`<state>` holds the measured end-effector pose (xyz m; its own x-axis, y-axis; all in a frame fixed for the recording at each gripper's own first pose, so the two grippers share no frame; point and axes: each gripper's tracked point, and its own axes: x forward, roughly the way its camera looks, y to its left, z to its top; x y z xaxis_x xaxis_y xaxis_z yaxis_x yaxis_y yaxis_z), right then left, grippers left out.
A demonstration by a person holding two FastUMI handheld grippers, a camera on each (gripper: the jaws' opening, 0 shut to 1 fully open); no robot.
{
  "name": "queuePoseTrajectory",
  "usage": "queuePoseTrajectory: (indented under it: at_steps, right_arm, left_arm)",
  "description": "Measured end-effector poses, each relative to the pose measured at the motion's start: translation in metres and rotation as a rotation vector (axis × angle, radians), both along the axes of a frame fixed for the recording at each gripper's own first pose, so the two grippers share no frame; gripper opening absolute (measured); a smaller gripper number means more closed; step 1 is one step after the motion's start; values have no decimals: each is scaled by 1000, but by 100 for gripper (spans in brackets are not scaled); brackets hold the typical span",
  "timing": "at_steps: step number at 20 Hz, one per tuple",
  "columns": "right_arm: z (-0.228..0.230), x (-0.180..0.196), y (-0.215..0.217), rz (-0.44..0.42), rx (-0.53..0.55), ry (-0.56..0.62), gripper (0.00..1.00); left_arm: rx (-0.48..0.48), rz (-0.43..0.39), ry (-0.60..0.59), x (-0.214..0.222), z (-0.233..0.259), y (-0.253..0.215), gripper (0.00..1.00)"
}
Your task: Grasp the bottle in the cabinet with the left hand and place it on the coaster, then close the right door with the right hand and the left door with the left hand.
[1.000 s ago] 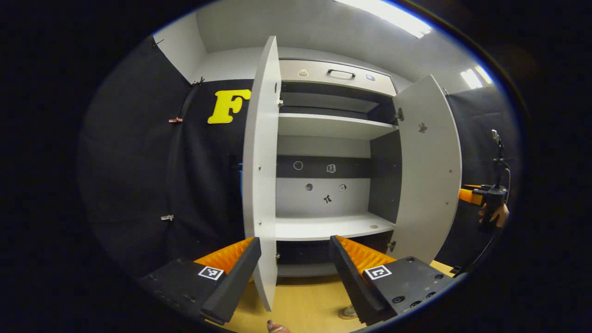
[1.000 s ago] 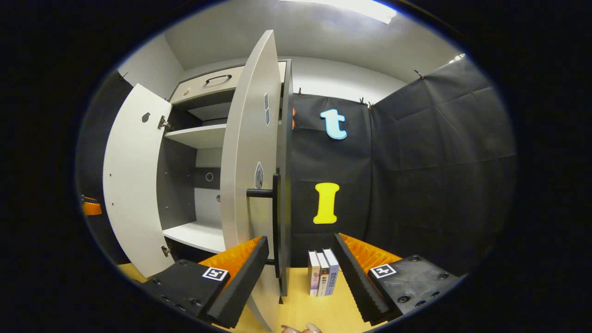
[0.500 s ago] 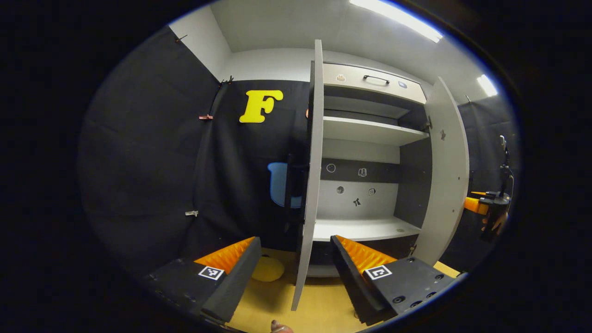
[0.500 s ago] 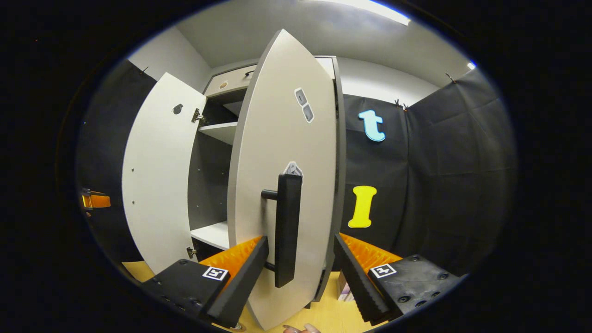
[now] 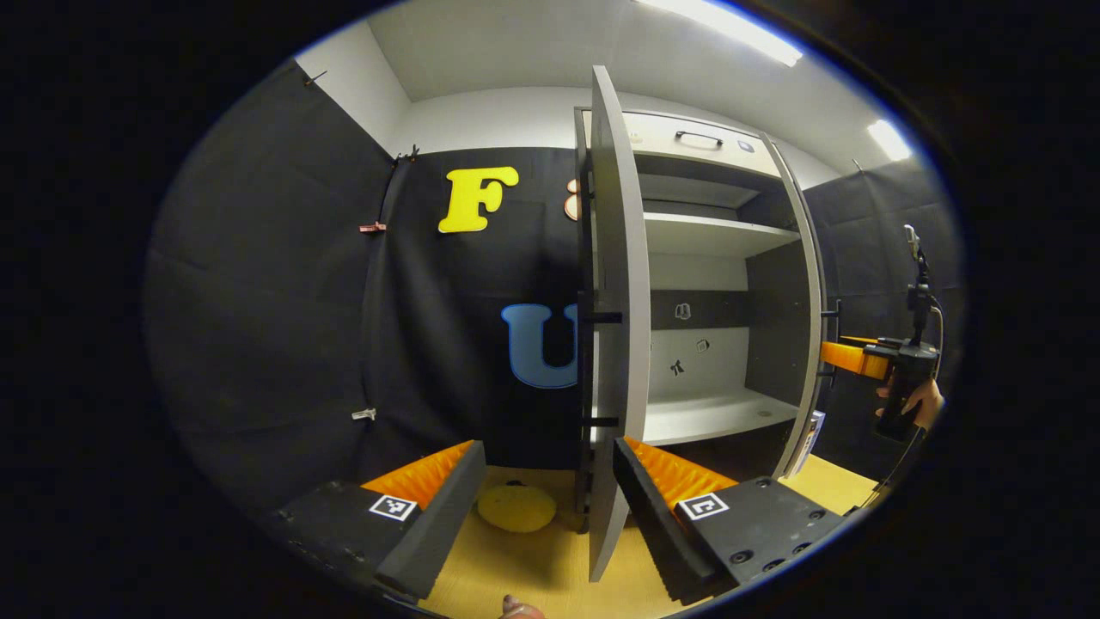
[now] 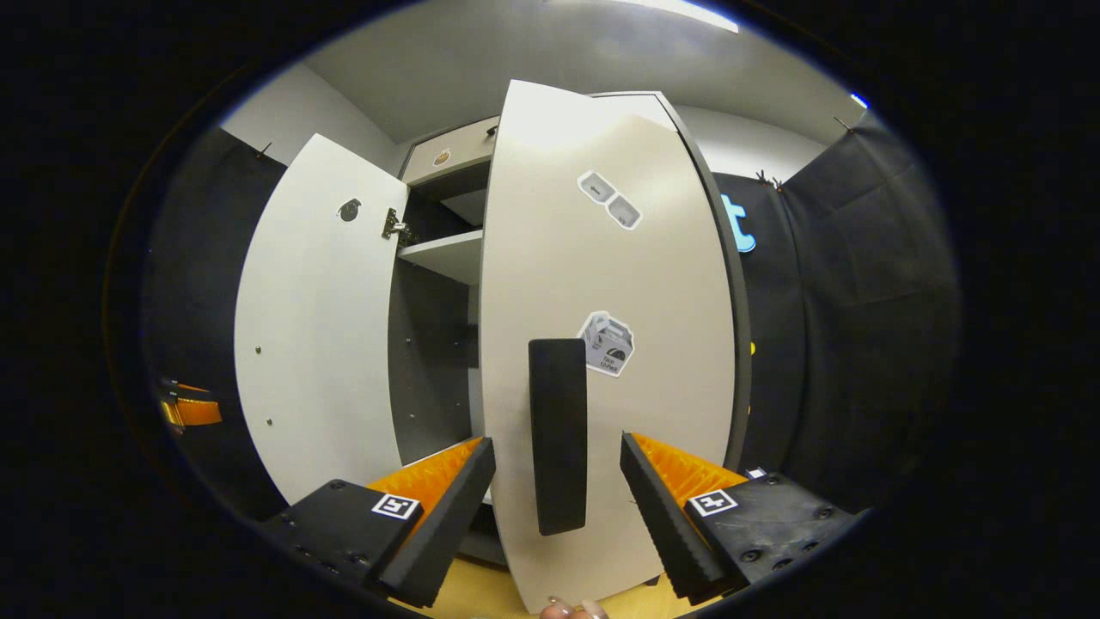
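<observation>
Right gripper view | right hand-held gripper fingers apart (nothing clamped) | right door handle between them

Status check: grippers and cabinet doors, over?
Both grippers open: left gripper, right gripper. Right door nearly shut, its handle between the fingers. Left door wide open. Nothing blocking.
</observation>
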<state>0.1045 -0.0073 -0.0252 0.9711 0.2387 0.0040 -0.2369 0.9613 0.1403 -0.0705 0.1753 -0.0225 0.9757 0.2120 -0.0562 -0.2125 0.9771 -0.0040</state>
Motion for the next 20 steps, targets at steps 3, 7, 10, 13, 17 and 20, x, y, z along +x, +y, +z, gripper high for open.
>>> queuePoseTrajectory:
  at_steps: [3,7,10,13,17,20]
  right_arm:
    - [5,-16,-20,-69,21,2,97]
    - [-1,-37,-46,-167,11,27,98]
    - [-7,-51,-55,-215,-7,51,98]
    - [-7,-63,-60,-245,-26,56,98]
    - [-7,-73,-65,-271,-64,52,98]
    - [-8,-77,-67,-266,-68,56,98]
  left_arm:
    - [-11,-53,-10,17,-2,5,94]
    - [-6,-103,-41,39,4,9,92]
    - [-23,-166,-64,50,8,9,95]
    - [-36,-209,-64,52,9,8,94]
    - [-16,-276,-51,58,11,-8,93]
    - [-3,-325,-53,67,11,-35,92]
